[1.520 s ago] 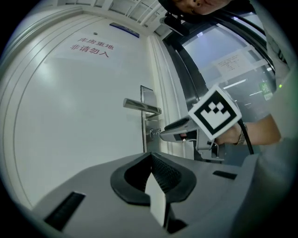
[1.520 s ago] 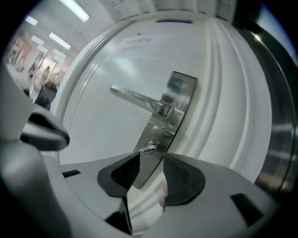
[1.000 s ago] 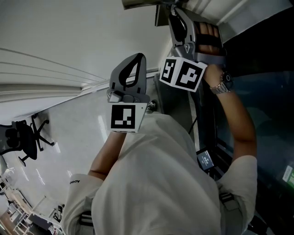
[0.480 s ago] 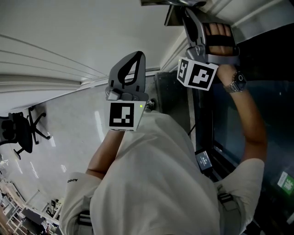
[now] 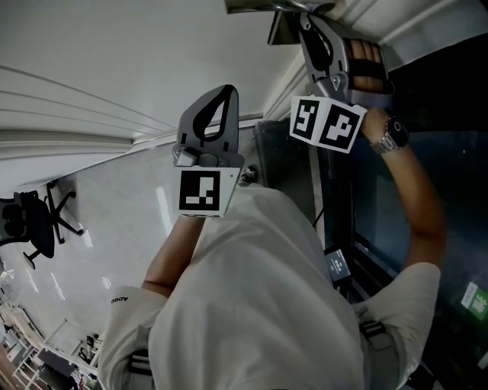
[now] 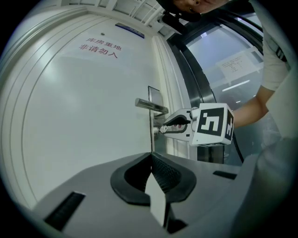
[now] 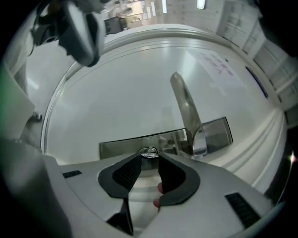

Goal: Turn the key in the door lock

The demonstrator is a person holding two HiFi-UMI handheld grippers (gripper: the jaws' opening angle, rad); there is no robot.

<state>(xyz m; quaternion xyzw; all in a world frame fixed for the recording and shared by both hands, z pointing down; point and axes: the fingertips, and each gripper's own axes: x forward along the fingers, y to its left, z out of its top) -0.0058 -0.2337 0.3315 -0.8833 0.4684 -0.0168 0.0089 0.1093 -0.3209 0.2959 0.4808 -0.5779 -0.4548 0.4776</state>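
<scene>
My right gripper (image 7: 149,160) points at the lock plate (image 7: 139,142) on the white door, under the lever handle (image 7: 186,111). The silver key (image 7: 149,153) sticks out of the lock and lies between the fingertips. The jaws are closing, and the pads touch both edges of the key's head. From the left gripper view the right gripper (image 6: 164,128) meets the key (image 6: 163,129) at the door's edge. In the head view the right gripper (image 5: 305,19) reaches up to the door. My left gripper (image 6: 150,155) is shut and empty, held back from the door (image 5: 219,91).
The lever handle (image 6: 151,106) juts out just above the key. A dark glass panel (image 5: 427,167) with a posted paper (image 6: 237,62) stands right of the door frame. Red lettering (image 6: 100,48) marks the door. An office chair (image 5: 34,228) stands far behind.
The right gripper's marker cube has rolled a little at the lock. The left gripper has kept its place. The head view has shifted slightly.
</scene>
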